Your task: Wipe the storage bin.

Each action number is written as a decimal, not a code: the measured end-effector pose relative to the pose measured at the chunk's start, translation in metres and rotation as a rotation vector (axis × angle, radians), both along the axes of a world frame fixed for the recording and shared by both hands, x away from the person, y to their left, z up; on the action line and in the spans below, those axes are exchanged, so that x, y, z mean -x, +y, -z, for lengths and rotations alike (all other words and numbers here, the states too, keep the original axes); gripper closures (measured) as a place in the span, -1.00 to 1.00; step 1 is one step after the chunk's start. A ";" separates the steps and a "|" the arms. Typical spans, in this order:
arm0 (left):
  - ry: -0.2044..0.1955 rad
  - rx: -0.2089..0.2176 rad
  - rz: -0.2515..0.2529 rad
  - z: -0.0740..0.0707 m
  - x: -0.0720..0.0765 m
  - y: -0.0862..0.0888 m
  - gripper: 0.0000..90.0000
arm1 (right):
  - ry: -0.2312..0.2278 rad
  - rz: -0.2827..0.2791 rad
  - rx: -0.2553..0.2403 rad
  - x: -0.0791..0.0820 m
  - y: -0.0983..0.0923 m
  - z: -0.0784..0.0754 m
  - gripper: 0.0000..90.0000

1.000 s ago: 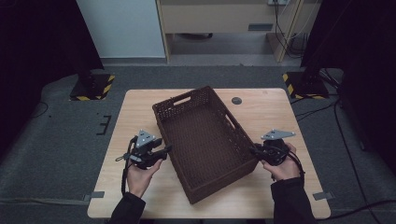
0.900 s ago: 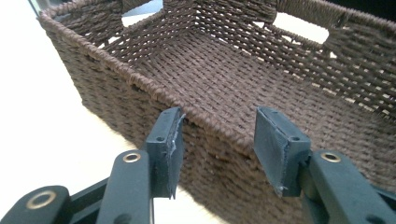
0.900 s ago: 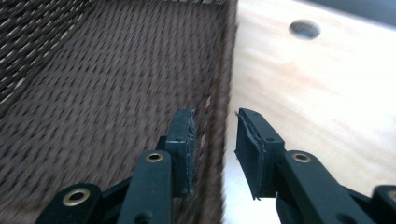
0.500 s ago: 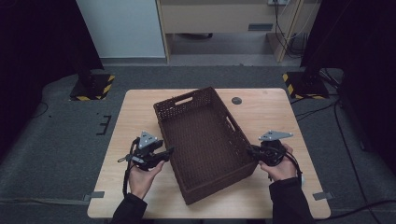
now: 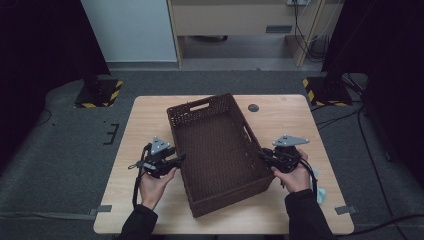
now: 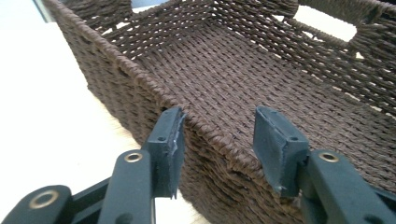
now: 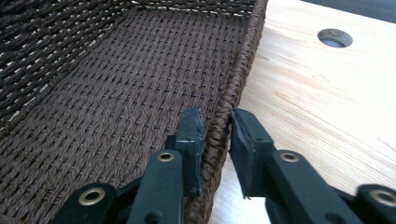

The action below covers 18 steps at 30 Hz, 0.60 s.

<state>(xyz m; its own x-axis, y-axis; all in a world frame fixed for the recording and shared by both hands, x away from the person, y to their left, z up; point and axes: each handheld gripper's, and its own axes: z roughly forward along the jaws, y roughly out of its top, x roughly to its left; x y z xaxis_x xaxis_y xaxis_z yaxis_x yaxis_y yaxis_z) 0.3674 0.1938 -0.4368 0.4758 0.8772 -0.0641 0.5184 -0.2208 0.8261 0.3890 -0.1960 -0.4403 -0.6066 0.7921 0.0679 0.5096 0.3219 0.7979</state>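
Observation:
A brown woven basket (image 5: 215, 150) lies askew on the wooden table (image 5: 145, 120), with nothing inside. My left gripper (image 5: 181, 158) straddles the rim of its left wall. In the left gripper view the basket (image 6: 243, 70) has its rim between the left gripper (image 6: 217, 130) jaws, which have just been closing; the inner pad still stands off the weave. My right gripper (image 5: 261, 154) is on the right wall. In the right gripper view the right gripper (image 7: 215, 126) pinches the basket (image 7: 116, 84) rim, one pad inside and one outside, and its jaws have just eased open a little.
A round dark hole (image 5: 253, 107) sits in the table behind the basket's right side and is near in the right gripper view (image 7: 334, 37). A pale scrap (image 5: 320, 192) lies by the person's right wrist. Striped stand bases (image 5: 97, 95) (image 5: 325, 90) rest on the floor beyond.
The right gripper has edged left onto the basket's right wall. The basket's near end has swung slightly left. The left hand has stayed in place.

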 end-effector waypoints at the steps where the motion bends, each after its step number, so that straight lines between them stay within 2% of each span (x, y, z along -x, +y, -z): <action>1: -0.002 -0.009 0.000 -0.001 0.003 0.000 0.14 | 0.001 0.007 0.002 0.001 0.000 0.000 0.66; 6: -0.008 -0.017 -0.005 -0.002 0.014 0.000 0.10 | 0.015 0.008 0.004 0.011 0.002 -0.002 0.63; 8: 0.003 -0.002 -0.008 -0.002 0.014 0.003 0.13 | 0.033 -0.009 0.009 0.016 0.002 -0.003 0.58; 9: 0.018 0.016 -0.001 -0.001 0.011 0.003 0.22 | 0.050 -0.030 0.019 0.017 0.003 -0.006 0.53; 11: 0.025 0.024 0.003 0.000 0.007 0.003 0.29 | 0.032 -0.032 0.006 0.016 0.004 -0.010 0.39; 13: 0.014 -0.009 -0.007 -0.001 0.003 0.000 0.31 | 0.000 -0.019 0.008 0.013 0.004 -0.013 0.32; 15: 0.006 -0.020 -0.007 0.000 -0.002 0.000 0.33 | -0.024 -0.009 0.003 0.009 0.005 -0.013 0.32; 18: -0.003 -0.003 0.003 0.002 -0.007 0.004 0.35 | -0.038 -0.004 -0.002 -0.001 0.008 -0.011 0.32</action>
<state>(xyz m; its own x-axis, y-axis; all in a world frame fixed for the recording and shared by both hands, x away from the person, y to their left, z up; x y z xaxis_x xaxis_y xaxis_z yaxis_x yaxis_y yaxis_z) 0.3747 0.1978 -0.4389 0.4783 0.8762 -0.0599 0.5156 -0.2249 0.8268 0.3898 -0.1878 -0.4296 -0.6116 0.7898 0.0463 0.4775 0.3218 0.8176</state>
